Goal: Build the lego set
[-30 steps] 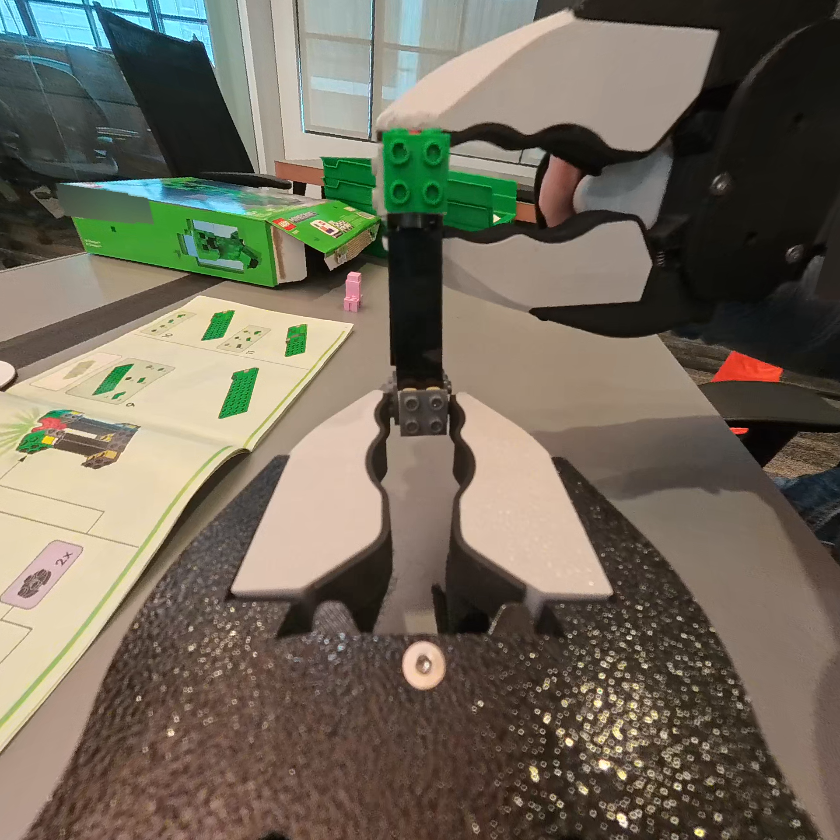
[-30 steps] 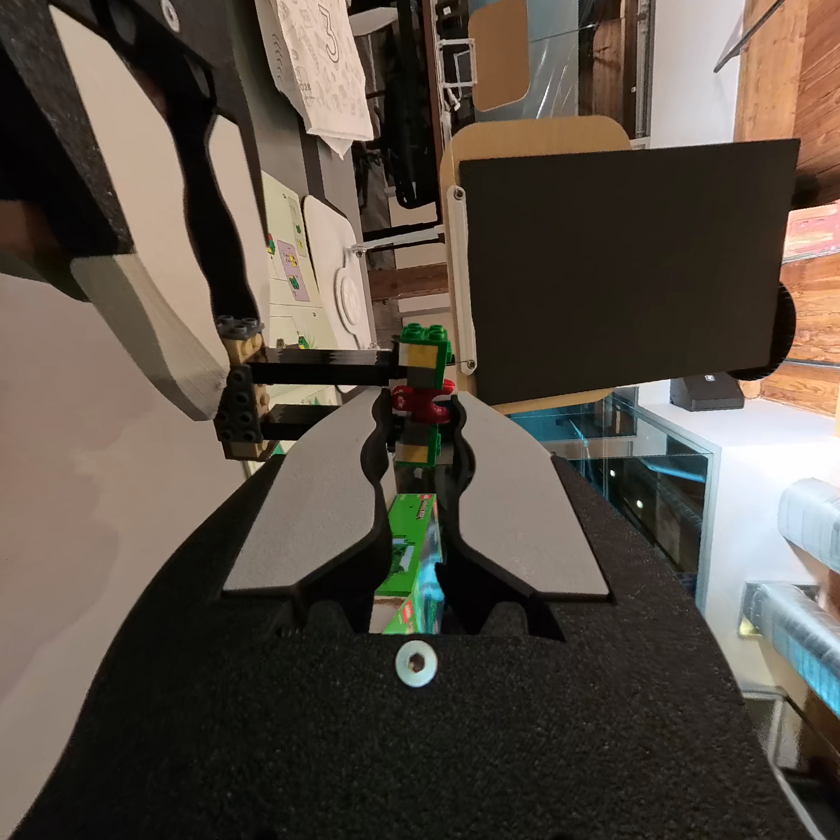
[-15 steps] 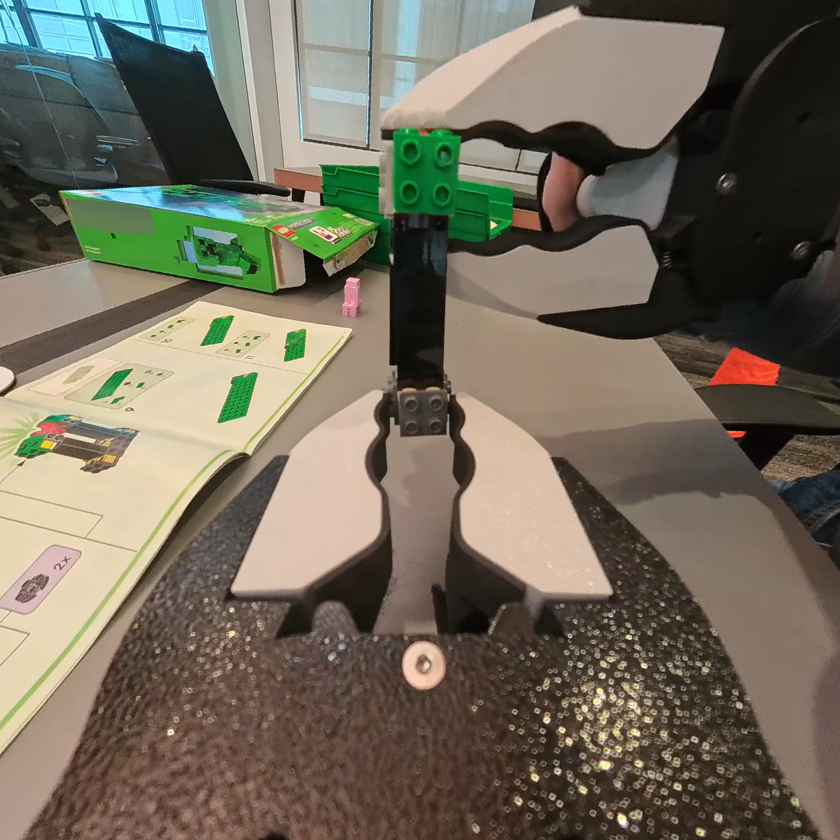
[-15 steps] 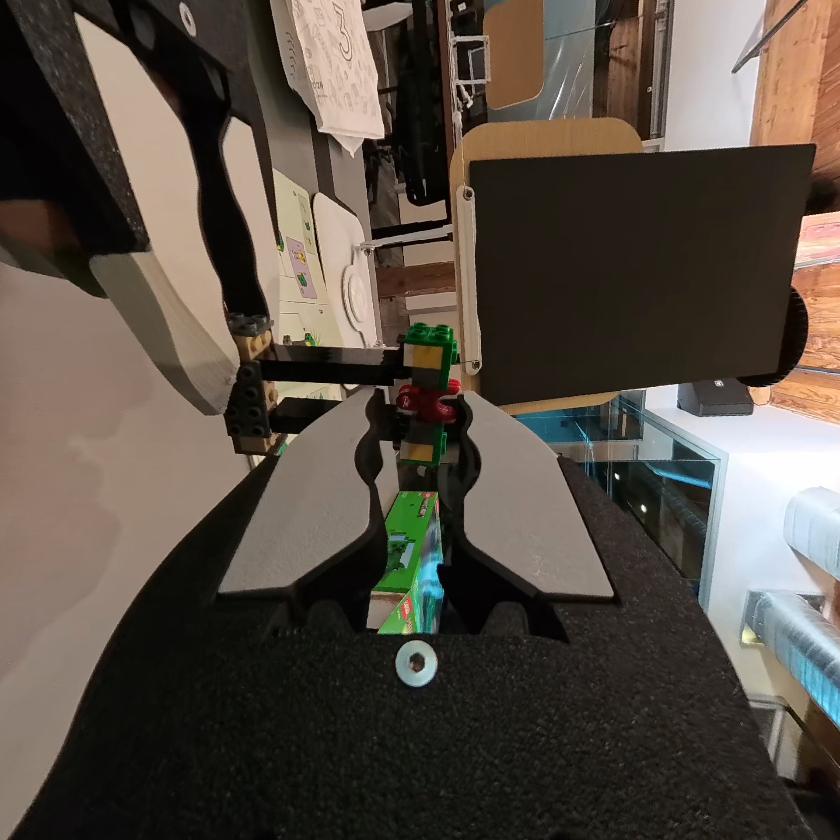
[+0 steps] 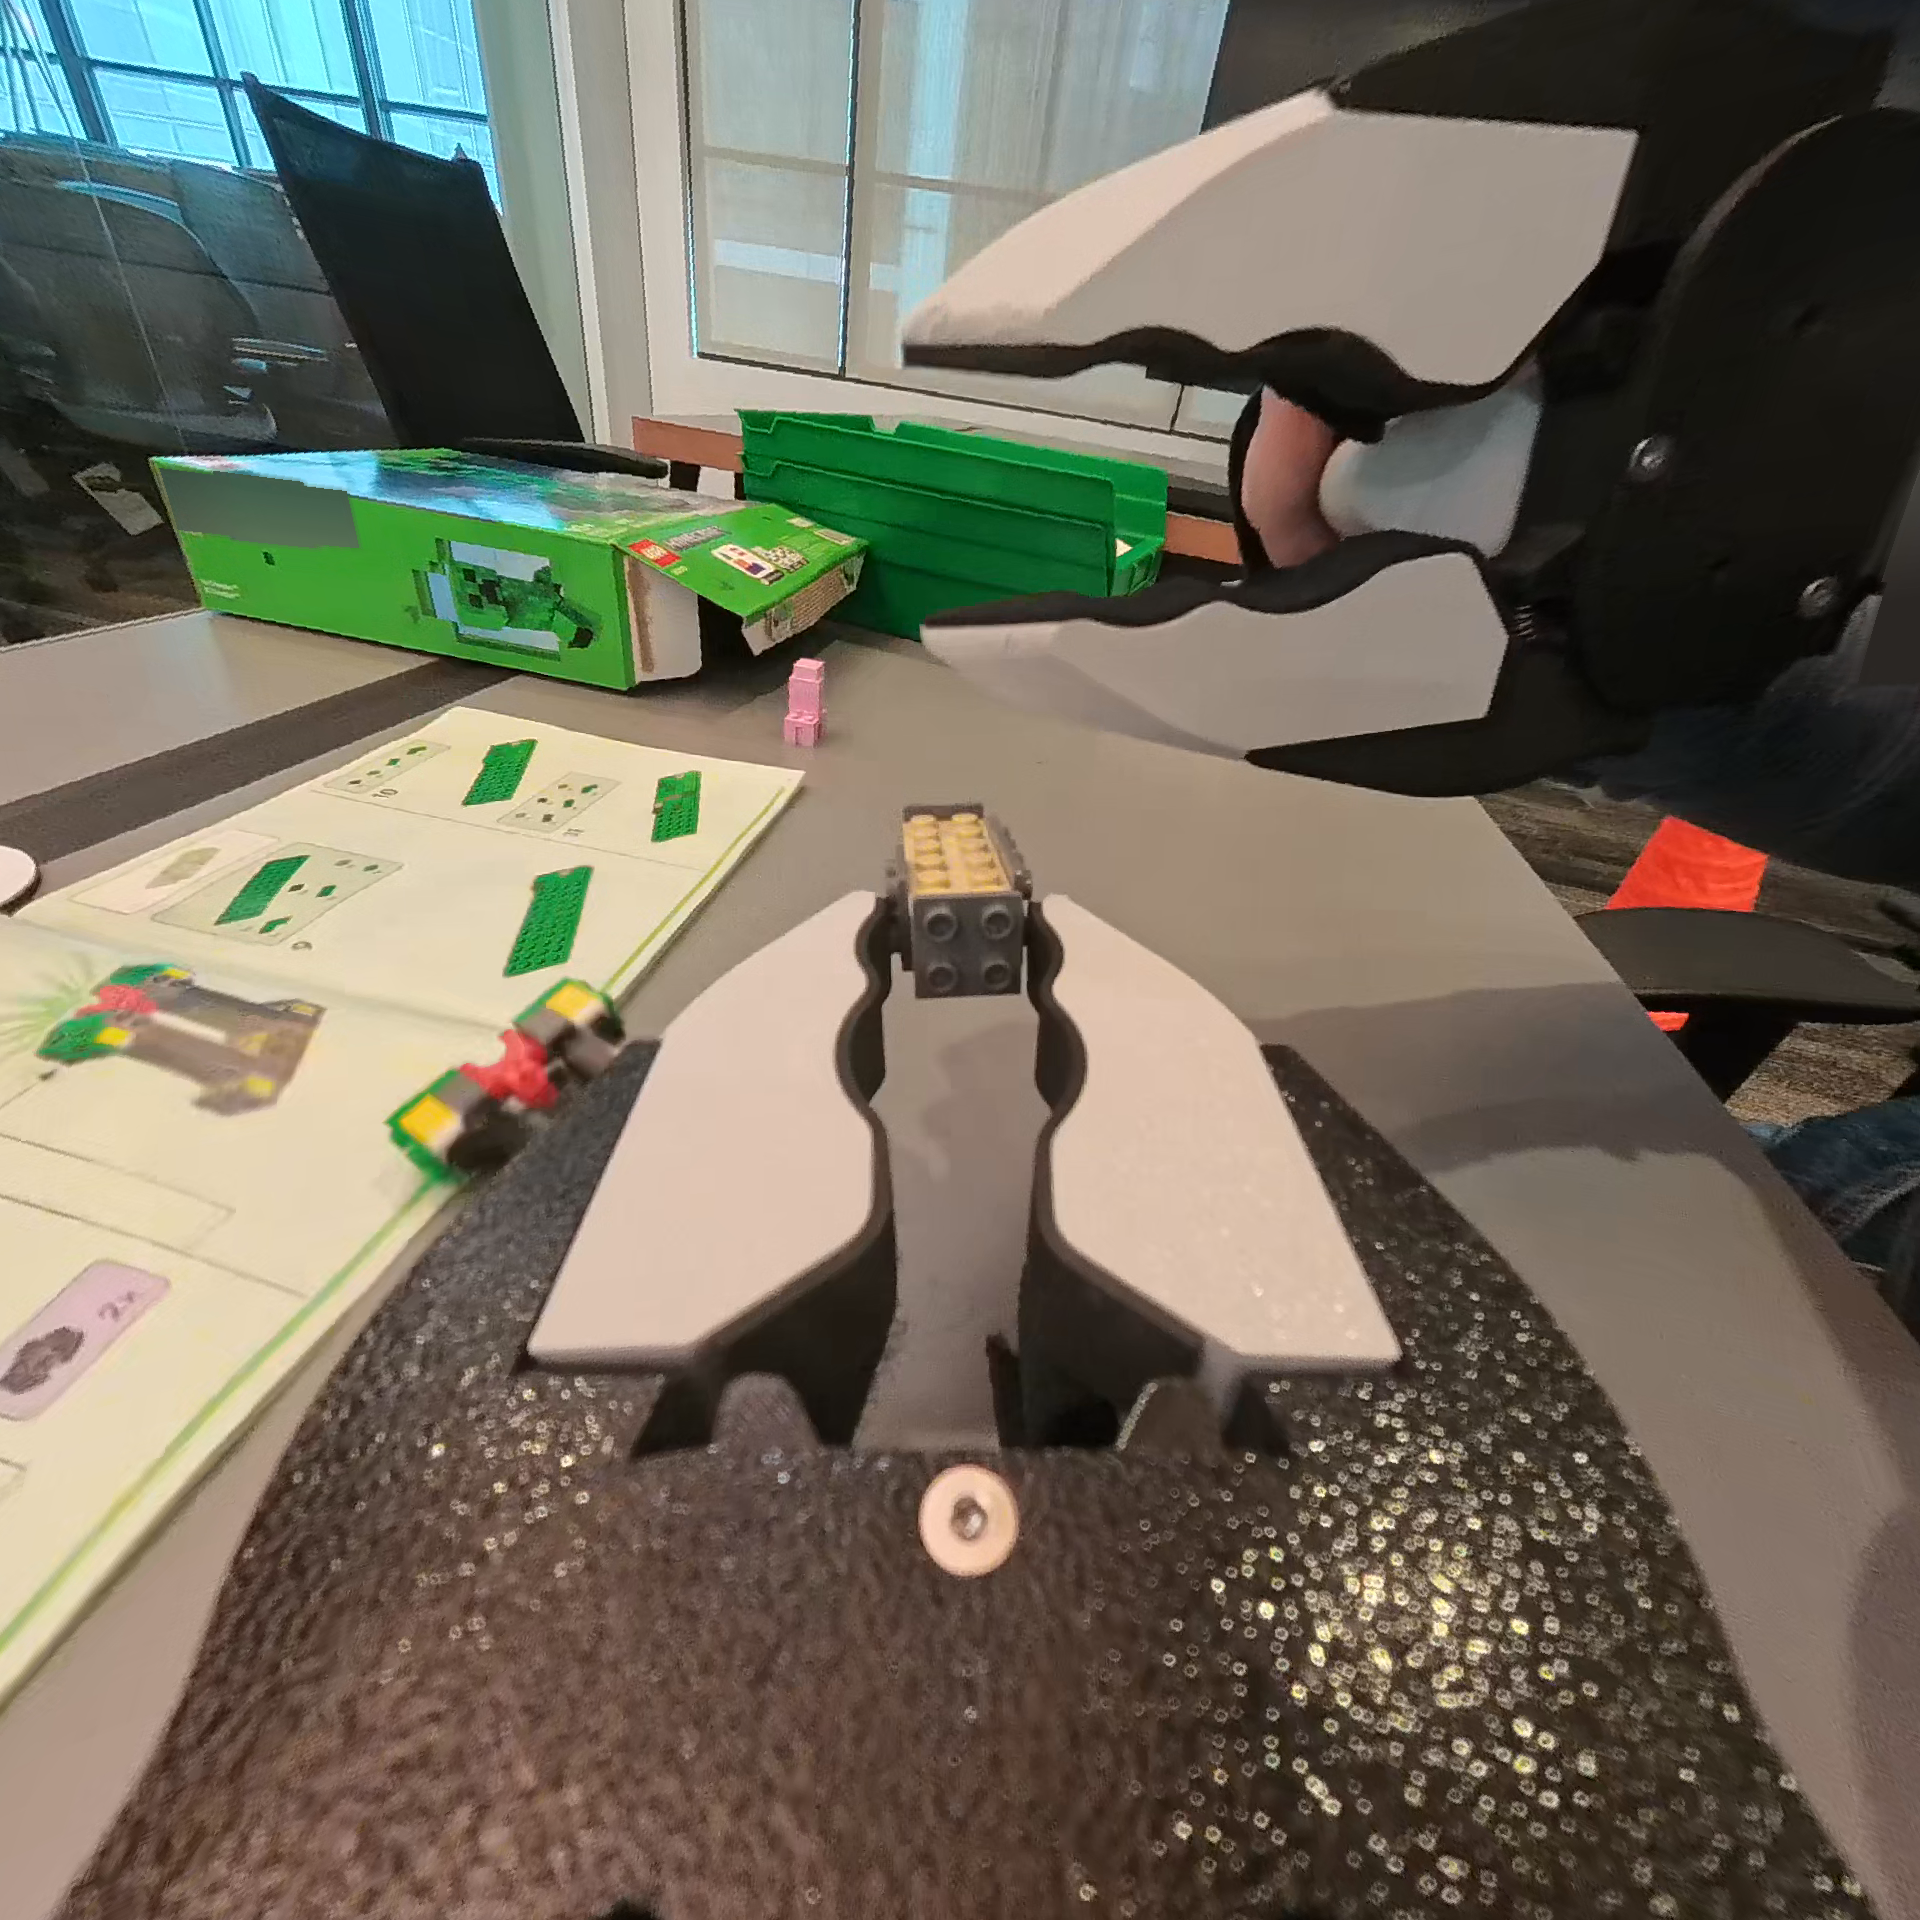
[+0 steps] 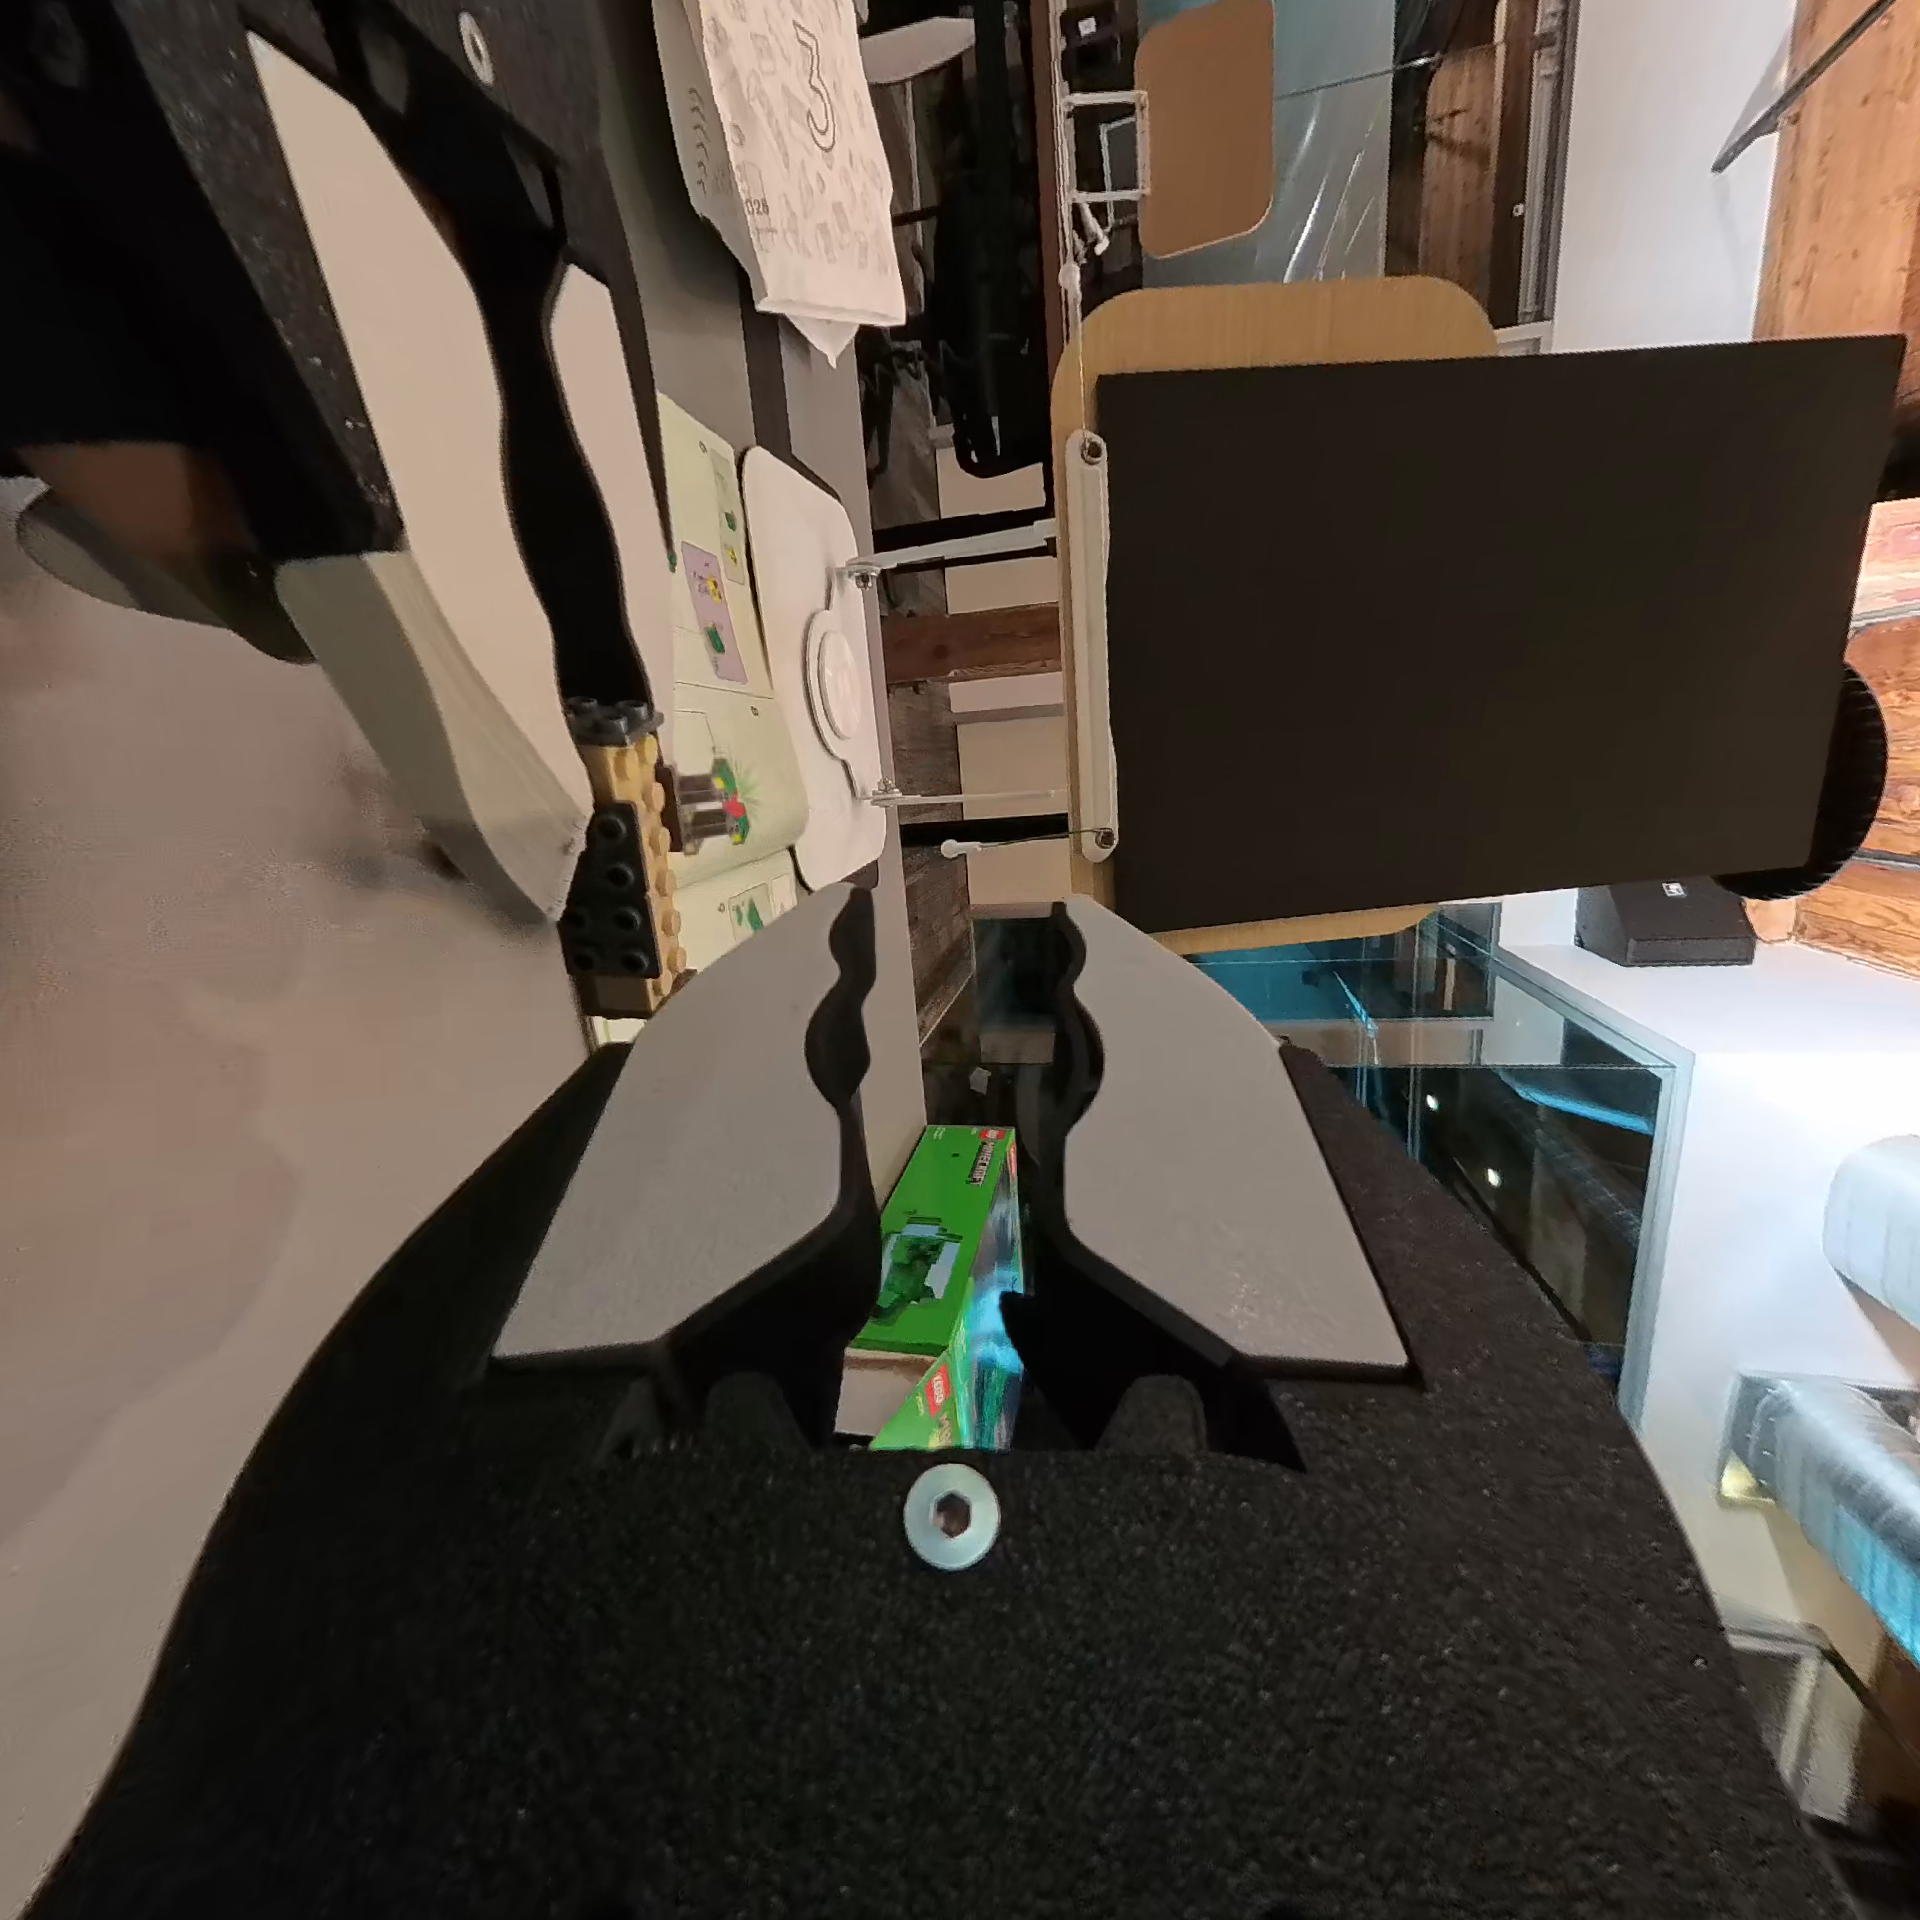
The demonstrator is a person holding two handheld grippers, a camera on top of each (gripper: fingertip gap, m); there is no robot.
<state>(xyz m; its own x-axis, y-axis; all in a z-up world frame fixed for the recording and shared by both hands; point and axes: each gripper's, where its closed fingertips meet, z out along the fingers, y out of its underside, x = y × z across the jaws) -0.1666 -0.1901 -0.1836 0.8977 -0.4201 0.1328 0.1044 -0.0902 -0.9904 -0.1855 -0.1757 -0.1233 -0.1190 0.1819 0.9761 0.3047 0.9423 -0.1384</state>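
My left gripper [image 5: 958, 914] is shut on a small block of dark grey and tan bricks [image 5: 961, 940] and holds it just above the grey table [image 5: 1195, 883]. A green, red, grey and black sub-assembly [image 5: 499, 1081] lies loose and blurred on the open instruction booklet [image 5: 312, 935], left of my left fingers. My right gripper [image 5: 925, 478] hangs open and empty above and beyond the block. In the right wrist view my right gripper [image 6: 961, 935] is open with nothing between its fingers, and the left gripper [image 6: 608, 800] holds the block [image 6: 623, 894] to its left.
An opened green set box [image 5: 416, 561] and stacked green bins [image 5: 956, 499] stand at the back. A small pink figure [image 5: 805, 701] stands behind the booklet. A white plate edge [image 5: 16, 873] shows far left. The table edge [image 5: 1558, 935] runs along the right, with chairs beyond. There is about 7 cm between the tips of the two grippers.
The long assembly held between both grippers has come apart. The right gripper has opened, and the green and black part has dropped onto the booklet. The left gripper keeps the grey and tan block.
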